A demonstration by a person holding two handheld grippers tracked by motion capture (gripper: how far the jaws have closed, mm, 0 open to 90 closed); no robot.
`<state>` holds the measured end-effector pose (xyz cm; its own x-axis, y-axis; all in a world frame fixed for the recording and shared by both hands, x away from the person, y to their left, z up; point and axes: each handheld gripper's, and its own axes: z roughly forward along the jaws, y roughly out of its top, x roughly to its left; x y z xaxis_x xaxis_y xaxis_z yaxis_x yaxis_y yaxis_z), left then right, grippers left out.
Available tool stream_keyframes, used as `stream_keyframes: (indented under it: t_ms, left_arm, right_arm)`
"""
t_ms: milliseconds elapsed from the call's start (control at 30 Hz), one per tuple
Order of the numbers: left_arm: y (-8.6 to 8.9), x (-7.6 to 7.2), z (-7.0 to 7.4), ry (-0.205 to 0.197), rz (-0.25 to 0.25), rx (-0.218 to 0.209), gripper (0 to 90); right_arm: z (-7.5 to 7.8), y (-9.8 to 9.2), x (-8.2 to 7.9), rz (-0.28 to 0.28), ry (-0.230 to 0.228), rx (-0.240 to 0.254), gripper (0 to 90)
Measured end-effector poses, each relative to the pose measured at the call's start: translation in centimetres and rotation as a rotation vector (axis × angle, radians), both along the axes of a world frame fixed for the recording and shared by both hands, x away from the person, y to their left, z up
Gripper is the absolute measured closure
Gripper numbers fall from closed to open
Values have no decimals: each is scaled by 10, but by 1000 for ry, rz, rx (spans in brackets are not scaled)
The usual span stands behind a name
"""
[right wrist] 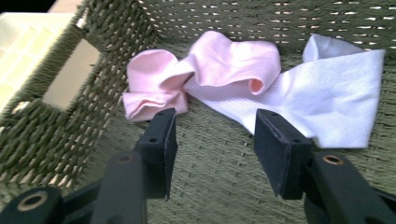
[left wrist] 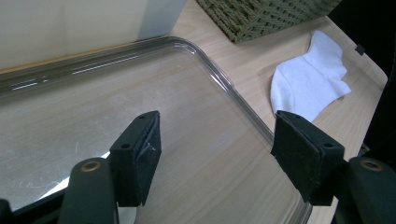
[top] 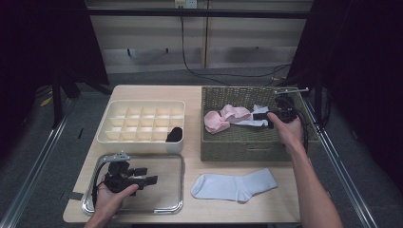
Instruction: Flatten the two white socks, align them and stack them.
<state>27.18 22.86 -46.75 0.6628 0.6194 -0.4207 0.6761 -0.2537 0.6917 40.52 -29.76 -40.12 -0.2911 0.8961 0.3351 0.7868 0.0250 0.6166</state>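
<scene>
While the right gripper (top: 264, 117) reaches into the green woven basket (top: 237, 145), its jaws stand apart with nothing between them, just short of the pink sock (right wrist: 219, 63) lying over a white sock (right wrist: 336, 105) on the basket floor, likely lined up for a pick. Left gripper (left wrist: 215, 147) hovers open and empty over the clear plastic tray (left wrist: 219, 74), probably parked. Another white sock (top: 235, 186) lies flat on the wooden table (top: 192, 95). Basket walls crowd the right side; the cream divided organizer (top: 138, 140) holds one black item (top: 175, 134), other cells free.
</scene>
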Motion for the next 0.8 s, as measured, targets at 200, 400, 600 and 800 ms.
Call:
stream_keyframes:
  t_ms: [200, 400, 600, 800]
  left_arm:
    - [-1, -1, 0, 4, -6, -6, 330]
    - [0, 1, 0, 15, 9, -26, 332]
    - [1, 3, -1, 13, 5, -19, 316]
    - [-5, -2, 4, -34, -29, 44, 301]
  right_arm:
    - [-2, 0, 13, -24, 25, -31, 551]
    - [-4, -3, 26, -44, 36, -37, 584]
    - [-12, -3, 41, -57, 77, -77, 581]
    - [-25, -2, 58, -70, 151, -135, 578]
